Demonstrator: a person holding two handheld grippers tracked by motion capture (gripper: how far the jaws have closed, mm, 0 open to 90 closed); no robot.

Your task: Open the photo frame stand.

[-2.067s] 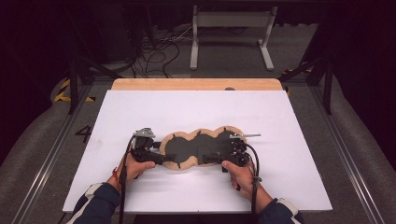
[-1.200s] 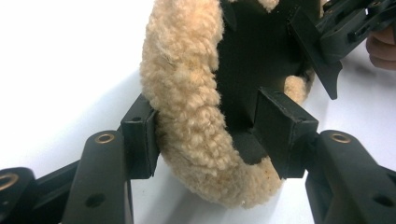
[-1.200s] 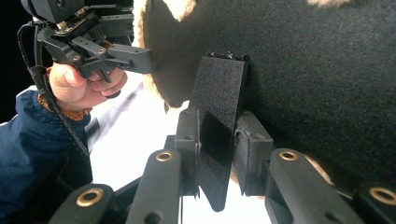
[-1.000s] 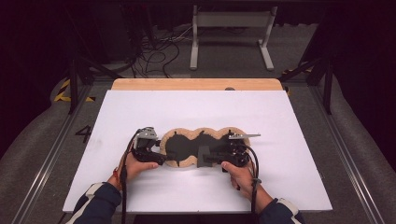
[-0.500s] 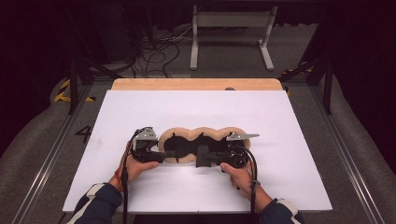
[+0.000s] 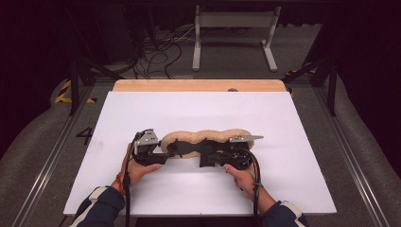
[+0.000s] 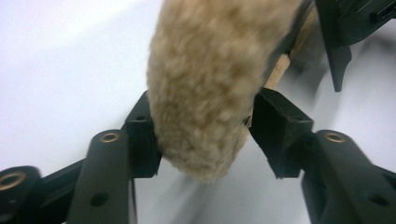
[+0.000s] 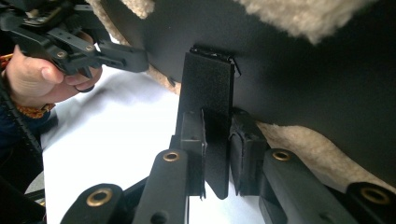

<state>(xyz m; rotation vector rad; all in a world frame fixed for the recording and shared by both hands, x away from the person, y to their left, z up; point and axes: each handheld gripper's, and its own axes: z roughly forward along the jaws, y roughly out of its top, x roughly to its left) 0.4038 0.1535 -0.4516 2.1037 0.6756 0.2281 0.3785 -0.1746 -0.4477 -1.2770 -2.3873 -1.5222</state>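
Fleece, tan and nubby, edges a long lobed pad (image 6: 204,138) that stands tilted on its edge on the white sheet (image 6: 293,123), held up between the two tools. Left gripper (image 6: 163,153): jaws part open, pads pressed on both sides of the pad's rounded fleece end; in the left gripper view that end (image 7: 210,88) bulges between the black pads (image 7: 142,140) and hangs just past them toward the camera. These jaws have just been closing, with the fleece end between them. Right gripper (image 6: 213,158): jaws nearly together, also just closing further, pinching a black strap (image 8: 208,116) that hangs from the pad's dark backing (image 8: 303,65); the strap's free tip pokes out below the pads toward the tool's body. Fleece trim shows above and to the right of these jaws. The left hand (image 8: 44,74) and its gripper appear off to the upper left in the right gripper view. Both hands rest low on the sheet, near the person's edge.
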